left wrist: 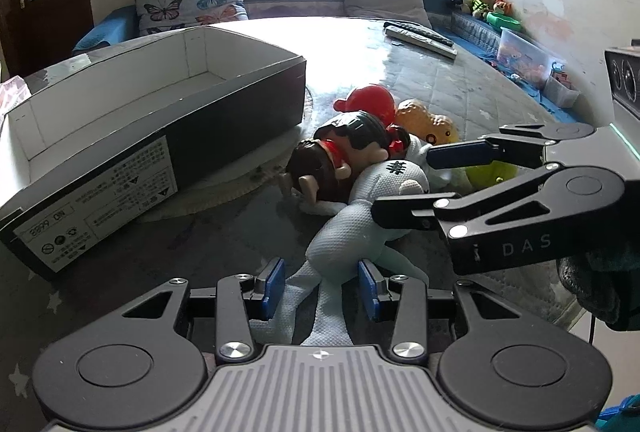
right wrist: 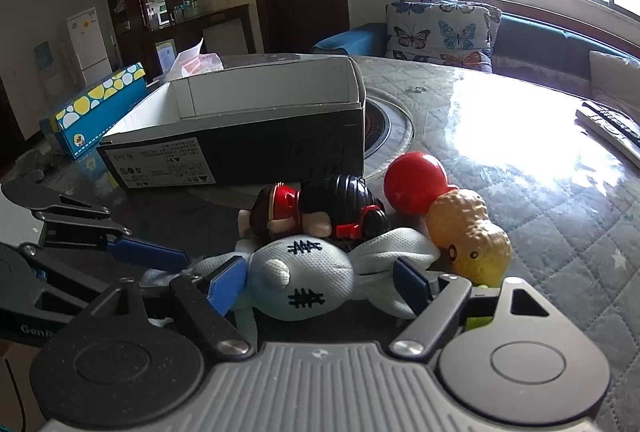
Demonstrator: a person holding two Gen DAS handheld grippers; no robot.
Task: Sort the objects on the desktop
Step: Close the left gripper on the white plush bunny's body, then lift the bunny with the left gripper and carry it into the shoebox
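**Spotter:** Where's the soft toy relative to your tools?

**Me:** The white plush (left wrist: 360,199) lies on the table (left wrist: 460,79), at the near edge of a toy pile: a doll (left wrist: 340,155) right behind it, a red ball (left wrist: 370,101) and a peanut toy (left wrist: 428,121) beyond. Its long axis runs from my left gripper (left wrist: 320,290) away toward the pile, legs nearest me. Left jaws are spread, with the legs lying between the blue pads (left wrist: 274,286). I can't tell whether they touch.

**Spotter:** And the right?

**Me:** Right gripper (right wrist: 320,282) comes in across that axis, also spread, straddling the body of the plush. From its own camera the pads sit just beside the fabric on either side, nothing pinched yet.

**Spotter:** Which one takes it?

**Me:** My judgement: the right, since it brackets the thick middle. The open box (left wrist: 132,111) sits to the left of the pile, so the carry goes that way. Risk: dragging the doll along.
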